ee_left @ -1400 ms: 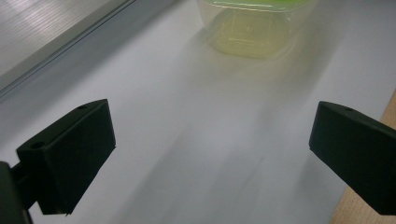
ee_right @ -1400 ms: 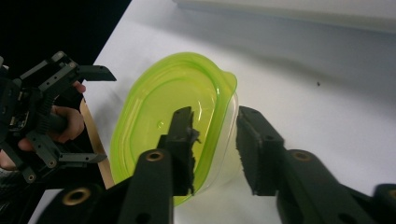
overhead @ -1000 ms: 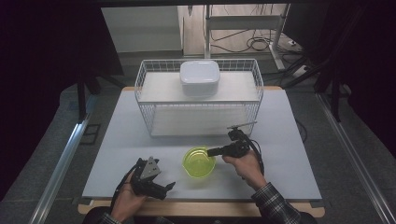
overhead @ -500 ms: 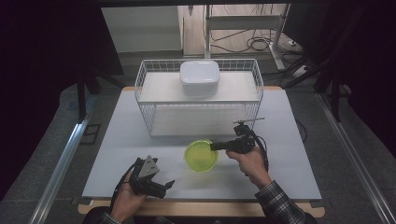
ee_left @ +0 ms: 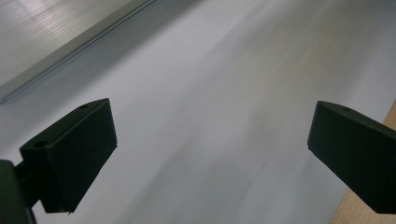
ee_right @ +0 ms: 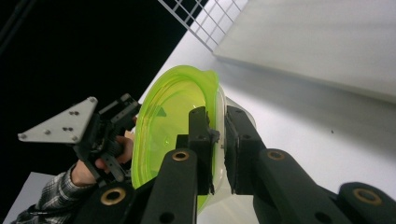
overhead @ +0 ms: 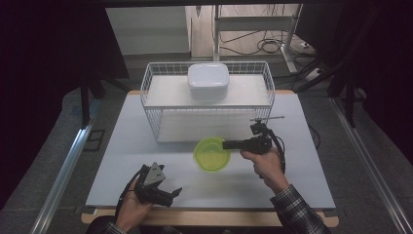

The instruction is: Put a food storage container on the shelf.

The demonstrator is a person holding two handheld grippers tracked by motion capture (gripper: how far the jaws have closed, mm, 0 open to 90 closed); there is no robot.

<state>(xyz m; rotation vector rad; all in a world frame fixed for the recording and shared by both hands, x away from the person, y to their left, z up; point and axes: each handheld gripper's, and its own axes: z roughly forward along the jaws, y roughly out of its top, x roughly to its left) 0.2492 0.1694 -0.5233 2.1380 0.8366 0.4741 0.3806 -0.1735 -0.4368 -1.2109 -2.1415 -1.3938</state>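
1. White surface (overhead: 146,146) carries a wire basket (overhead: 151,109) at its far edge, holding a white container (overhead: 208,80).
2. Green bowl (overhead: 212,153) is gripped near the middle but not yet in the basket.
3. Right hand-held gripper (ee_right: 217,135) is clamped on the bowl's rim; left hand-held gripper (ee_left: 210,154), near the front edge, has its jaws apart and holds nothing.

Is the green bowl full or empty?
Empty: the green bowl shows only its bare green inside while the right gripper pinches its rim.
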